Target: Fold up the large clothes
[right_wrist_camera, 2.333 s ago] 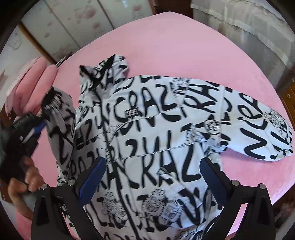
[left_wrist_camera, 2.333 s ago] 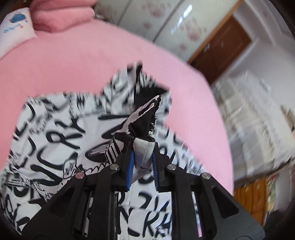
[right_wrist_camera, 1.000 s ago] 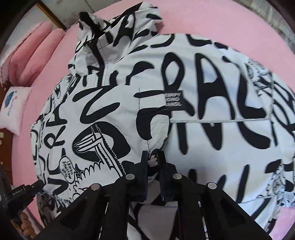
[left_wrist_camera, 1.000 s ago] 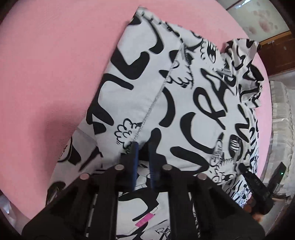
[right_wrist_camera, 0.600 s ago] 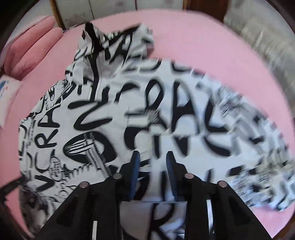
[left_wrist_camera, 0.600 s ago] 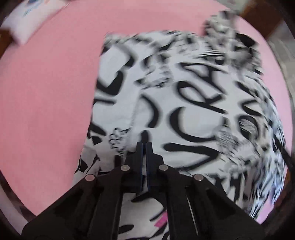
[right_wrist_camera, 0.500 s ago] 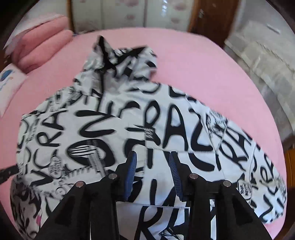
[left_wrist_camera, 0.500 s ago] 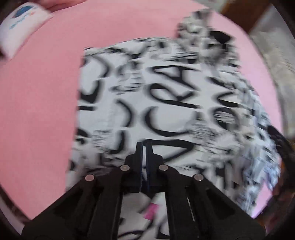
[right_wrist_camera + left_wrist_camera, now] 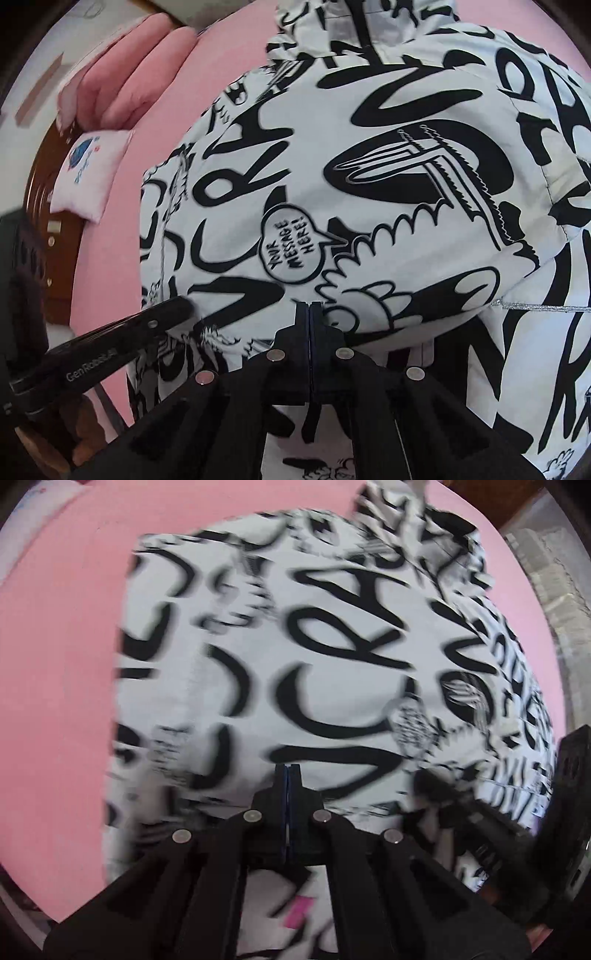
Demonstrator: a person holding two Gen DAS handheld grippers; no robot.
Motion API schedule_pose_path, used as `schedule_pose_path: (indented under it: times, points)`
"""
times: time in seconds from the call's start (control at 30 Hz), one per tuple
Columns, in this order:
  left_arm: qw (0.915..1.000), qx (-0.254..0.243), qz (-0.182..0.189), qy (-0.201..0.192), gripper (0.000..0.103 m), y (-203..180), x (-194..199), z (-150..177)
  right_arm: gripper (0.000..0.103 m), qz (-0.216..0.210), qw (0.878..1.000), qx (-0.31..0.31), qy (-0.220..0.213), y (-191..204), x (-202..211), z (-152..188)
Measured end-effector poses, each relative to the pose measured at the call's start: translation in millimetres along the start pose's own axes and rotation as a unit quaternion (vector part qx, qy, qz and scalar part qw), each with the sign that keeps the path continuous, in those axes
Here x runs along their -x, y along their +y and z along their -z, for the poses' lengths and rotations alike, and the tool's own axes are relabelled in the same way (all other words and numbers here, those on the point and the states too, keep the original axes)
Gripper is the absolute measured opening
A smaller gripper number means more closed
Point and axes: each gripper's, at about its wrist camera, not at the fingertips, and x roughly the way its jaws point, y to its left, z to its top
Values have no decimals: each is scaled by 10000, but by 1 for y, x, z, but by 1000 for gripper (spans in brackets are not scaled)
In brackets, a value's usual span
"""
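Observation:
A white jacket (image 9: 332, 664) with black graffiti lettering lies spread on the pink bed (image 9: 55, 664), one sleeve folded over its body. My left gripper (image 9: 287, 770) points down over the jacket's near part with its jaws pressed together and no cloth visible between them. In the right wrist view the jacket (image 9: 369, 147) fills the frame. There my right gripper (image 9: 309, 306) is shut at the rounded fold edge, with nothing seen between its jaws. The left gripper's fingers (image 9: 173, 308) reach in from the left and rest on the cloth. The right gripper (image 9: 432, 786) appears blurred at the right of the left wrist view.
A small white pillow (image 9: 92, 173) and pink folded bedding (image 9: 122, 81) lie at the bed's far left by a wooden headboard (image 9: 40, 192). A pink tag (image 9: 301, 915) shows on the jacket's near hem. Bare pink bed (image 9: 122, 229) borders the jacket on the left.
The left gripper's narrow gap closed fully as it slid across the jacket. The right gripper opened, swung left toward the left gripper and shut again at the fold edge.

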Motion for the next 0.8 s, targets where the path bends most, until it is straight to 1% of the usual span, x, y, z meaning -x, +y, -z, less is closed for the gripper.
schedule_pose_path:
  times: [0.07,0.1,0.13,0.17,0.2,0.23,0.27,0.3,0.33,0.37,0.4,0.47,0.5,0.53,0.57,0.63,0.67,0.7,0.8]
  points:
    - [9998,115,-173,13,0,23,4,-2,1,652,9974,146,-270,-10,11,-8]
    - [9994,194,-293,45,0,37,5,-3,1,1133,9926,113,-422,-22,19,-13]
    - [9991,291,-292,80,0,51,4,-5,1,1488,9874,-4,-548,-35,27,-17]
    - [9988,439,-176,126,0,62,1,-6,1,1830,9808,-181,-648,-52,35,-20]
    - [9980,572,-235,143,0,73,1,-7,1,1953,9776,-352,-704,-66,41,-23]
    - [9957,725,-547,173,0,82,0,-10,1,1981,9762,-491,-730,-77,45,-24]
    - [9948,819,-584,179,0,87,2,-12,1,2100,9730,-575,-762,-85,49,-25]
    - [9945,902,-512,134,0,90,5,-14,1,2175,9714,-555,-778,-88,51,-26]
    - [9942,987,-422,65,0,91,10,-16,1,2131,9725,-492,-794,-91,55,-25]
    - [9945,1018,-249,2,0,91,14,-18,1,2019,9750,-439,-817,-87,56,-25]
    - [9951,986,-30,-63,0,89,19,-20,1,1783,9794,-386,-860,-80,57,-24]
    - [9961,802,351,-146,0,80,25,-25,1,1150,9885,-220,-957,-59,57,-21]
    - [9964,609,582,-113,0,74,26,-28,1,764,9926,-19,-946,-39,52,-21]
    - [9965,392,736,-61,0,65,25,-32,1,555,9943,120,-899,-26,46,-20]
    - [9967,171,791,-22,0,56,23,-36,1,276,9959,360,-782,-3,33,-20]
    - [9962,-96,869,15,0,37,18,-47,1,37,9952,789,-583,32,7,-22]
    - [9958,-153,900,17,0,33,14,-53,1,-58,9932,1028,-541,48,-8,-23]
    - [9952,-223,956,14,0,30,10,-59,1,-106,9921,1128,-533,59,-20,-25]
    - [9944,-230,1031,-4,0,22,-9,-88,1,-237,9932,1014,-516,80,-52,-48]
